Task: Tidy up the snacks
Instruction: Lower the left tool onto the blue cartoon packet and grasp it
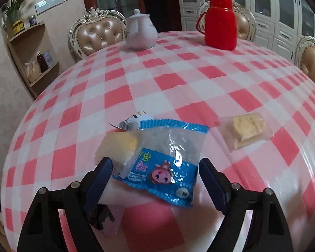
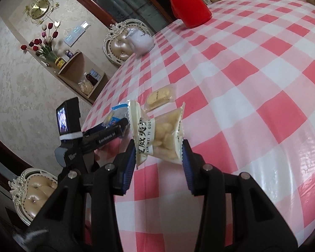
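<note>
A blue snack packet [image 1: 163, 166] with a cartoon face lies on the pink checked table [image 1: 178, 79]. A yellow cake in clear wrap [image 1: 119, 147] rests on the packet's left corner, and another wrapper [image 1: 134, 118] peeks out behind. My left gripper [image 1: 155, 166] is open, its fingers on either side of the blue packet without pressing it. Further right lies a clear-wrapped biscuit [image 1: 247, 130], also seen as the biscuit [image 2: 159, 97] in the right wrist view. My right gripper [image 2: 159, 147] is shut on a white packet of pale snack pieces [image 2: 161, 138], held above the table. The left gripper [image 2: 115, 130] shows to its left.
A red thermos [image 1: 219, 21] and a white teapot [image 1: 140, 31] stand at the table's far side. Padded chairs [image 1: 98, 35] ring the table. A corner shelf [image 1: 37, 63] with jars is against the left wall. The table's rounded edge falls away on the left.
</note>
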{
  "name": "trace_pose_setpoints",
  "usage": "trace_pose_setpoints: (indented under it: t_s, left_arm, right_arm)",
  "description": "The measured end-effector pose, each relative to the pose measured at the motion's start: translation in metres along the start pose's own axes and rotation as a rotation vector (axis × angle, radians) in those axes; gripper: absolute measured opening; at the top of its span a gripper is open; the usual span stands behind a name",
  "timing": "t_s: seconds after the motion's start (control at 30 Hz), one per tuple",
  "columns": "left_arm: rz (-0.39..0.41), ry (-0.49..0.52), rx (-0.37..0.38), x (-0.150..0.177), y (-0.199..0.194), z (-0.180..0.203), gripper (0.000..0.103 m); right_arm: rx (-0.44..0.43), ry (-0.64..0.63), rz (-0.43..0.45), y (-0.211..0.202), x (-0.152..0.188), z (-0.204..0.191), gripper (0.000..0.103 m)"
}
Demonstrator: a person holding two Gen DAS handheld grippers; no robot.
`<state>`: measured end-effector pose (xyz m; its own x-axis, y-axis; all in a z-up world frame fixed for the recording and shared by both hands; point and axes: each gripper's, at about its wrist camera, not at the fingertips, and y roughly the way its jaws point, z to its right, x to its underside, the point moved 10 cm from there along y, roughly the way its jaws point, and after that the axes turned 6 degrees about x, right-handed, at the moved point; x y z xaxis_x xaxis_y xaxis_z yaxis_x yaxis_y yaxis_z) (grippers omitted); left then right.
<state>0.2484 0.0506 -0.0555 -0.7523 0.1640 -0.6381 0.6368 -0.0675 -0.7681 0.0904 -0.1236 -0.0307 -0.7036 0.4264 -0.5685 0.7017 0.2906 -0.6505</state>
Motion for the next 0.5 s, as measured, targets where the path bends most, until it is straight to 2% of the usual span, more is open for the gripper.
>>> trace_pose_setpoints:
  t_s: [0.13,0.2,0.27,0.3,0.33,0.4,0.43,0.47,0.5]
  left_arm:
    - [-0.008,0.058,-0.054,-0.001,0.010,0.003,0.085]
    - [0.007,0.088,-0.066,-0.002,0.011,0.007,0.081]
    - [0.018,0.101,-0.053,-0.001,0.007,0.010,0.068]
    - [0.032,0.090,-0.024,-0.001,0.001,0.013,0.050]
    - [0.040,0.063,-0.018,0.001,-0.006,0.010,0.041]
    - [0.058,0.003,0.009,0.005,-0.019,0.006,0.031]
    - [0.064,-0.028,0.029,0.007,-0.027,0.004,0.015]
    - [0.074,-0.063,0.046,0.010,-0.037,0.002,0.007]
    - [0.086,-0.090,0.053,0.013,-0.043,0.002,0.004]
  right_arm:
    - [0.016,0.003,-0.005,0.003,0.001,0.004,0.046]
    - [0.021,0.000,-0.012,0.005,0.003,0.004,0.046]
    - [0.029,-0.009,-0.019,0.007,0.005,0.004,0.046]
    - [0.029,-0.011,-0.024,0.009,0.006,0.004,0.046]
    - [0.031,-0.014,-0.027,0.010,0.006,0.005,0.046]
    - [0.046,-0.019,-0.032,0.015,0.008,0.008,0.046]
    - [0.051,-0.017,-0.036,0.017,0.009,0.011,0.046]
    - [0.055,-0.011,-0.045,0.020,0.010,0.014,0.046]
    - [0.058,0.000,-0.056,0.024,0.012,0.017,0.046]
